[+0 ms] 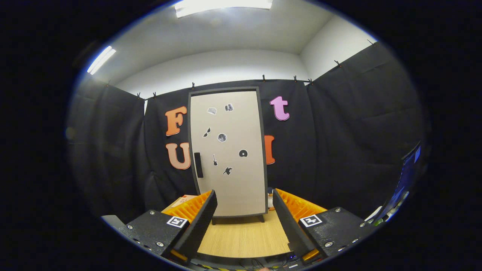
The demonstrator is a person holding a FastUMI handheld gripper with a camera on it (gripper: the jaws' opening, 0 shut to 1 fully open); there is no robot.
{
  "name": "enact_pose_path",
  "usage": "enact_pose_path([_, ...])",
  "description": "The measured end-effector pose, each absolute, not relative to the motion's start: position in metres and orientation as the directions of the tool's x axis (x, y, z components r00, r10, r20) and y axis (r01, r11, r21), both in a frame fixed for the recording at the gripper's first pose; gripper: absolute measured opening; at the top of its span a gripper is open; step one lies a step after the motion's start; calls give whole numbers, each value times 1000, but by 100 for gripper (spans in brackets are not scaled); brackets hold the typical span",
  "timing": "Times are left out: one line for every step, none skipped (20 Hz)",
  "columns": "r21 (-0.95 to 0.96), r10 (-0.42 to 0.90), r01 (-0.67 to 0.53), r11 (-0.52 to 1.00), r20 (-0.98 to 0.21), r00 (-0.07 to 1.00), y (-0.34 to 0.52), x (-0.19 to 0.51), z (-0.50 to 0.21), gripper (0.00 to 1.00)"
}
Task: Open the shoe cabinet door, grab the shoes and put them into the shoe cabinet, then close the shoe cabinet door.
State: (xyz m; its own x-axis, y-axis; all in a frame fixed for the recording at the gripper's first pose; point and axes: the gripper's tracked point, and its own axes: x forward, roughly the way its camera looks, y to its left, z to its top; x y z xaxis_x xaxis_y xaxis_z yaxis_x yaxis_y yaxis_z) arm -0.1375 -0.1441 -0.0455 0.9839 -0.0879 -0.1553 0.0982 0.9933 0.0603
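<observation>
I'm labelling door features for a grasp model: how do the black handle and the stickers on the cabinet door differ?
The black handle is one tall upright bar at the door's left edge; the stickers are several small, varied shapes scattered across the panel. The handle is solid black; the stickers mix black, grey and white. Both sit on the closed door, beyond the open, empty gripper.

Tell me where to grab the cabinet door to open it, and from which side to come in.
Grip the black vertical handle on the cabinet door, near its left edge at about mid-height. It is a narrow upright bar, so approach straight from the front with the fingers level, one on each side. The handle's side suggests hinges on the right. The gripper is open, with the door beyond its fingers.
</observation>
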Motion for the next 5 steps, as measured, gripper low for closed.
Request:
enact_pose_path([65,-86,97,993,-155,984,-145,-138,-45,93])
enact_pose_path([69,-81,93,993,-158,984,-145,-138,-45,93])
enact_pose_path([71,-77,89,993,-158,984,-144,-138,-45,93])
enact_pose_path([73,-76,88,993,-155,985,-144,-136,-45,93])
enact_pose_path([74,-74,86,994,-157,985,-143,-136,-46,93])
